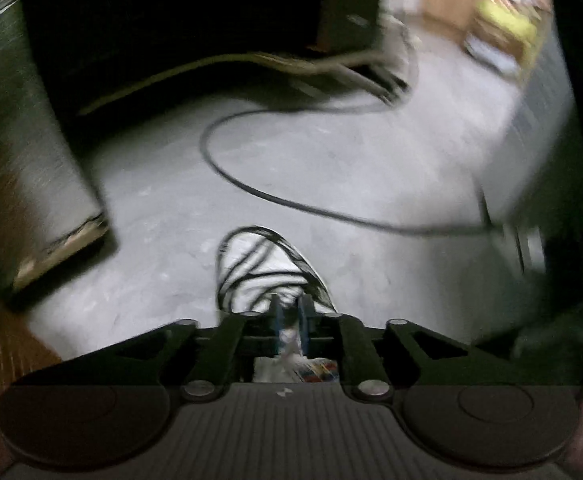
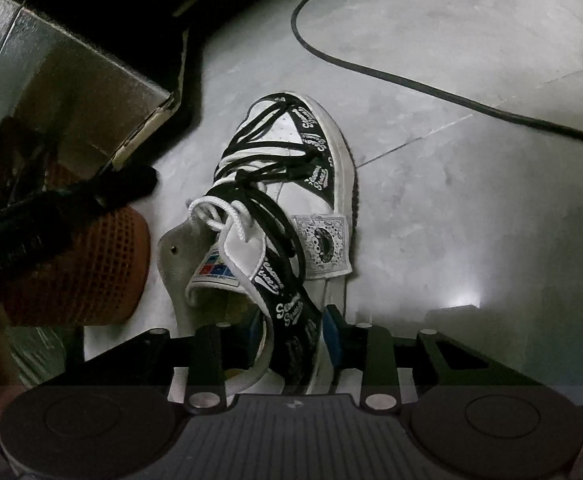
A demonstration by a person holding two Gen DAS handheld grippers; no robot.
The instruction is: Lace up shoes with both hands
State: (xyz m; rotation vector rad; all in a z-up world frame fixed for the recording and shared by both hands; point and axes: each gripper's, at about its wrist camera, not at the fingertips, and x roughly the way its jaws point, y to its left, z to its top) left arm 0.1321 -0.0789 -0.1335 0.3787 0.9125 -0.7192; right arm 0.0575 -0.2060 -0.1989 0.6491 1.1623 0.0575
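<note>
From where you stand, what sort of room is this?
Probably a dim storeroom or workshop corner: bare grey floor, a loose black cable trailing across it, and a cardboard box beside the shoe.

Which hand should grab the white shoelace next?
Left, probably. The right gripper is clamped on the heel collar of the shoe, steadying it, so it is busy. The left gripper hovers over the shoe with jaws nearly closed and nothing clearly held, and could reach the white lace.

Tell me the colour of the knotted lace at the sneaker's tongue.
White, unlike the black laces crossing the sneaker. The knotted lace shows best in the right wrist view.
</note>
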